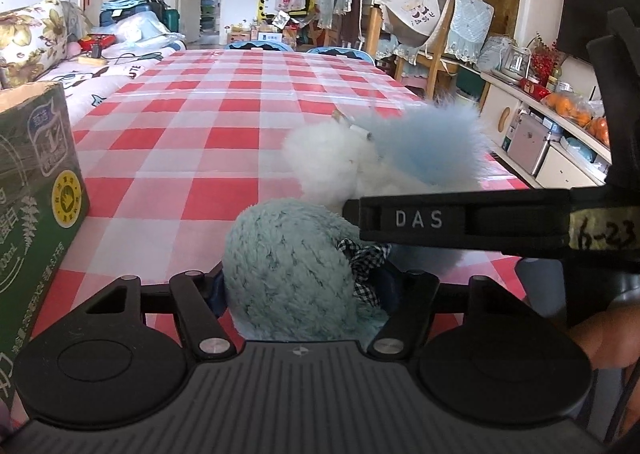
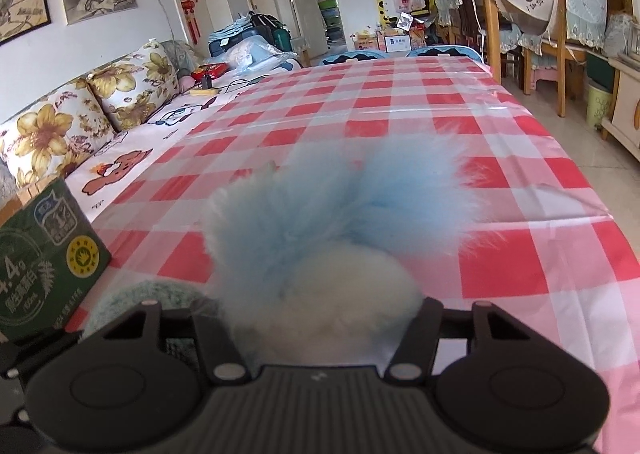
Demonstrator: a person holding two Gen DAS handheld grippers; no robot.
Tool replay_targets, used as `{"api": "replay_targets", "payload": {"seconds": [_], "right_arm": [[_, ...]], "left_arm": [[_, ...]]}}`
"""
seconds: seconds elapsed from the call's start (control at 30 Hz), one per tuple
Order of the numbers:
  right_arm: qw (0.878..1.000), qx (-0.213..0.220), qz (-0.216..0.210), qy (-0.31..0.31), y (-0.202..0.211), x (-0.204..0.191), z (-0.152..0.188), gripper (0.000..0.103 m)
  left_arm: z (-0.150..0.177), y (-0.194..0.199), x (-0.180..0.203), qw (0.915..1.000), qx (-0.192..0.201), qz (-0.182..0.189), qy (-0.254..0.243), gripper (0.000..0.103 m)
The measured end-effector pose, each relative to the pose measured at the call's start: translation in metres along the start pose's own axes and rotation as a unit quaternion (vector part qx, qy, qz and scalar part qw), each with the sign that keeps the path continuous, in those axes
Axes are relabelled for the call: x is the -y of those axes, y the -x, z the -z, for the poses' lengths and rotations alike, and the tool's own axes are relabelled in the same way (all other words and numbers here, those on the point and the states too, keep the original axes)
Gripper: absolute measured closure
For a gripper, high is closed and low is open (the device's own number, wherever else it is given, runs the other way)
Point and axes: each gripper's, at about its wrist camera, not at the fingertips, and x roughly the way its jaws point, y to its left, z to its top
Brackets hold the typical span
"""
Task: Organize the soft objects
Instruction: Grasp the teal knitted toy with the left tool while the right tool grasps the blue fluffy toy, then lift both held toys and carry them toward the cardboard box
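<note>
- Left wrist view: the left gripper (image 1: 310,294) has its jaws apart around a round teal plush toy (image 1: 288,270) on the red-and-white checked tablecloth (image 1: 192,133); whether the pads press it I cannot tell. Just beyond lies a fluffy white-and-blue fur toy (image 1: 384,149), with the right gripper (image 1: 460,219) reaching across. A green printed carton (image 1: 36,193) stands left.
- Right wrist view: the right gripper (image 2: 332,318) has that fur toy (image 2: 336,230) between its jaws, fingertips buried in fluff; grip unclear.
</note>
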Motion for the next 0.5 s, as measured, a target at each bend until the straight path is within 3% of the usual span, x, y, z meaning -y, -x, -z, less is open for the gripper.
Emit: {"api": "replay_targets", "payload": {"seconds": [0.5], "right_arm": [[1.0, -0.016, 0.016, 0.009, 0.022, 0.004, 0.012, 0.044]], "left_arm": [[0.008, 0.01, -0.001, 0.9997, 0.002, -0.024, 0.009, 0.019]]}}
